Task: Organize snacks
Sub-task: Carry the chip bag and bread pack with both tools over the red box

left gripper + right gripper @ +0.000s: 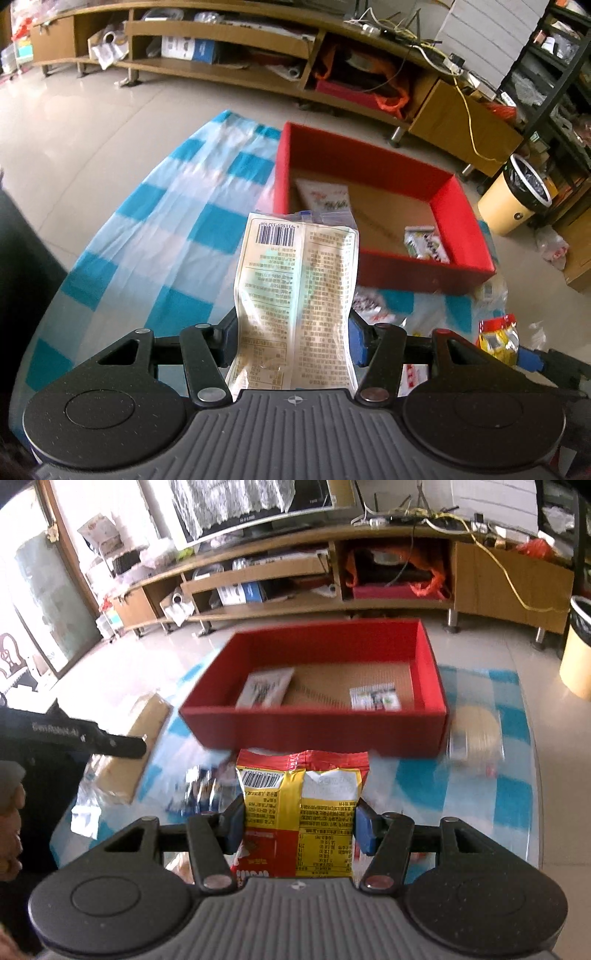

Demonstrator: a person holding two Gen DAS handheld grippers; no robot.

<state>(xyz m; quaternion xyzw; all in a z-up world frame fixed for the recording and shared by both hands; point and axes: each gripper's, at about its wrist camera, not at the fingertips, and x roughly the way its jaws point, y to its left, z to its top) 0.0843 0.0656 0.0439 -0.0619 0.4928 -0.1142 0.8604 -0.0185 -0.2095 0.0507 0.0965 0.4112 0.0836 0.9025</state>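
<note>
My left gripper (293, 341) is shut on a pale beige snack packet (295, 295) with a barcode, held upright above the table, short of the red box (417, 264). My right gripper (300, 827) is shut on a yellow and red snack bag (303, 805), held just in front of the red box (314, 727). The box holds two flat snack packets, one at its left (266, 686) and one at its right (375, 698). The yellow bag and right gripper also show in the left wrist view (498, 338).
A blue and white checked cloth (155, 236) covers the round glass table. Loose snacks lie on it: a dark foil packet (201, 790), a round pale packet (476, 734), a brown packet (136, 742). A low wooden TV stand (295, 590) and a cream bin (517, 195) stand beyond.
</note>
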